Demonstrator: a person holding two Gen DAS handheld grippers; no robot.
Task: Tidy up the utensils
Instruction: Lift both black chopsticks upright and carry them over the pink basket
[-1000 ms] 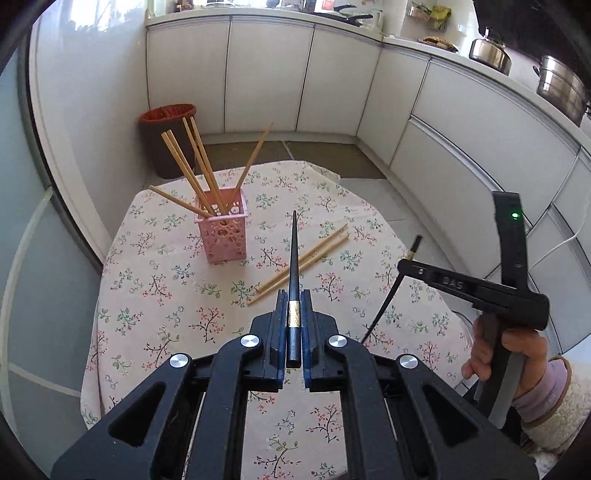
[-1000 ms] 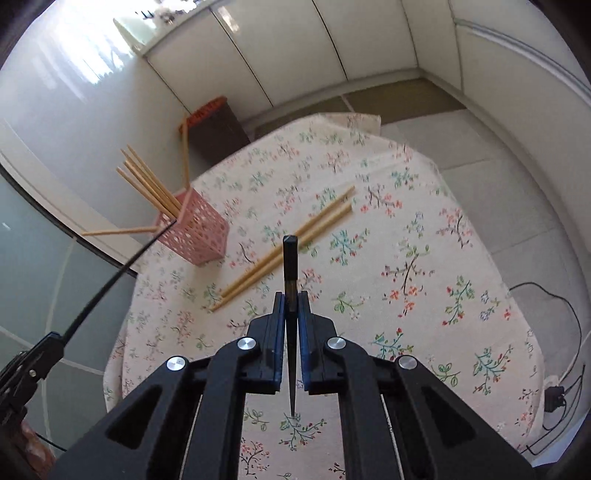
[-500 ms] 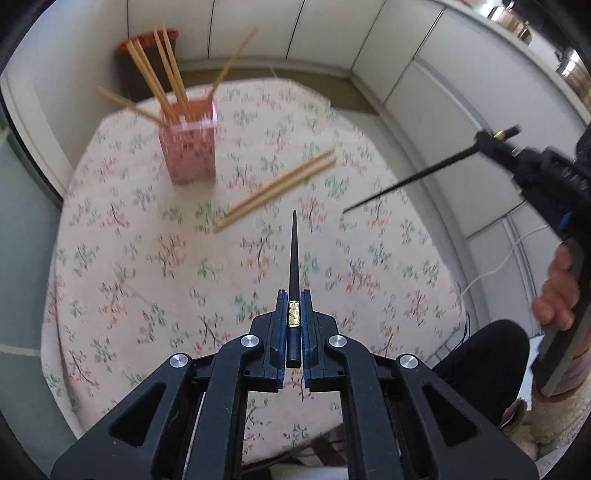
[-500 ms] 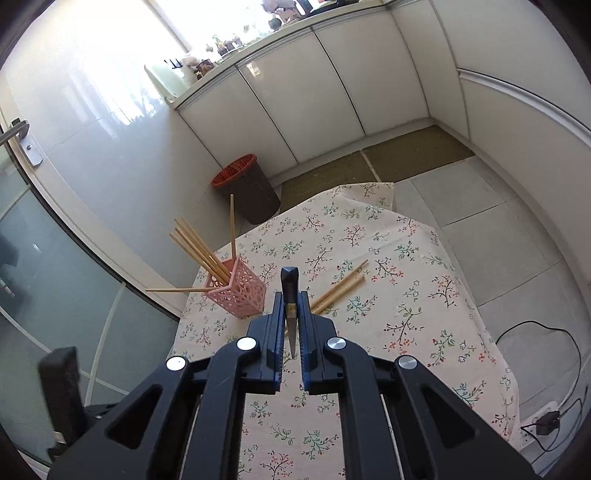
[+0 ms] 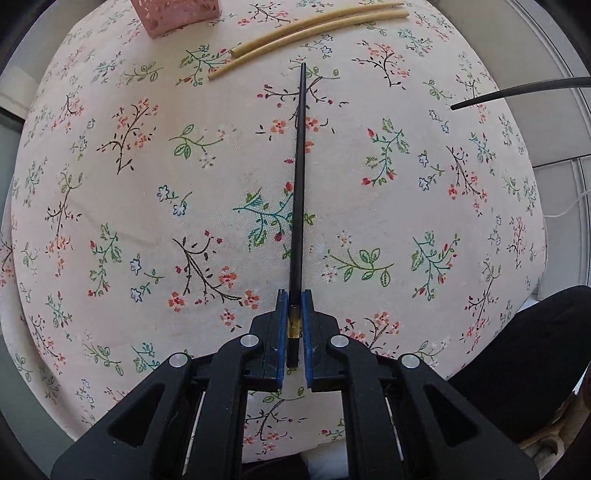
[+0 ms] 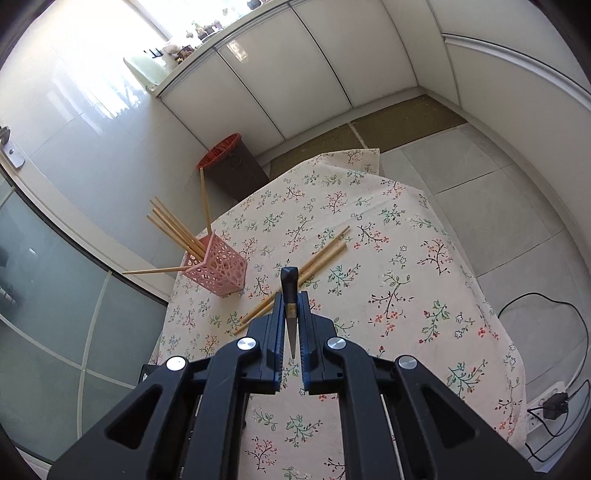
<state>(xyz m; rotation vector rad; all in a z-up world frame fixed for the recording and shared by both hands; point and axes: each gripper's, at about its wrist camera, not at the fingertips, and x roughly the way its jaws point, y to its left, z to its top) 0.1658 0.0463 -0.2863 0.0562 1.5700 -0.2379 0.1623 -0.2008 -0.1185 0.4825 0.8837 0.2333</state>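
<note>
You're holding one black chopstick in each gripper right now. The left gripper [image 5: 294, 314] is clamping its black chopstick [image 5: 298, 192] near the thick end, just by the gold band, so the long tapered part is sticking out forward over the flowered tablecloth [image 5: 122, 192], pointing toward the two wooden chopsticks [image 5: 314, 27] lying flat there. The right gripper [image 6: 291, 314] is pinching the other black chopstick [image 6: 289, 295] too, with the blunt butt end poking out ahead and the thin tip pointing back between the fingers.

My guess is these sticks are light, rigid and pretty slick, so they're likely wanting to pivot or slide in the pads. Gripping at the thick end is giving you a long lever, meaning any bump at the tip may twist it. The pink holder [image 6: 218, 267] is sitting near the table's far-left edge, already carrying several wooden sticks leaning every which way, so I'd be aiming for a gap.
</note>
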